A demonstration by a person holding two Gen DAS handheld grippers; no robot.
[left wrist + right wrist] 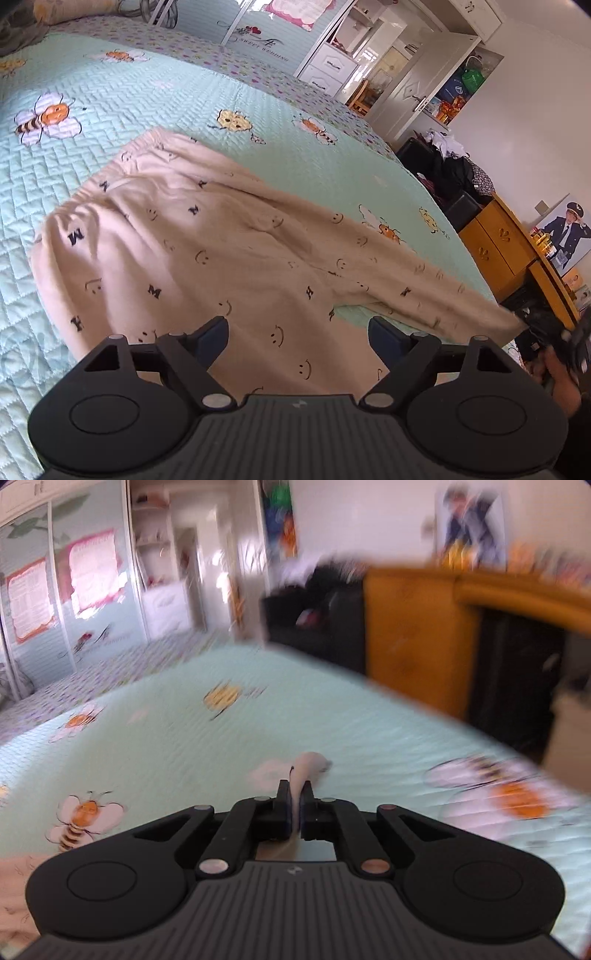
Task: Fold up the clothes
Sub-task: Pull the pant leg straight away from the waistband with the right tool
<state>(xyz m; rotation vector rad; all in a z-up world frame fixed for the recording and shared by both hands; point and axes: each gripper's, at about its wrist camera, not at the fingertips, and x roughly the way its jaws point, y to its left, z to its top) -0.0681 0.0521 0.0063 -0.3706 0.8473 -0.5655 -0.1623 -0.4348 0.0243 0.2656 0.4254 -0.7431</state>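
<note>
left gripper (297, 330): wide apart over cream pants (192, 243) | right gripper (295, 805) at 3 o'clock: pinching pant leg | bed (110, 96)

Left black two-finger gripper (297, 332): jaws spread wide, nothing between them. Right black two-finger gripper (295, 794): jaws pinched on a cream cloth strip (308, 766).

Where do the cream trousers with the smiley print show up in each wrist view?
Left wrist: cream trousers spread across the picture's middle, above the open left gripper.
Right wrist: only a pinched fold in the right gripper, bottom centre.
Shared landmark: the bee-print bedspread.
</note>
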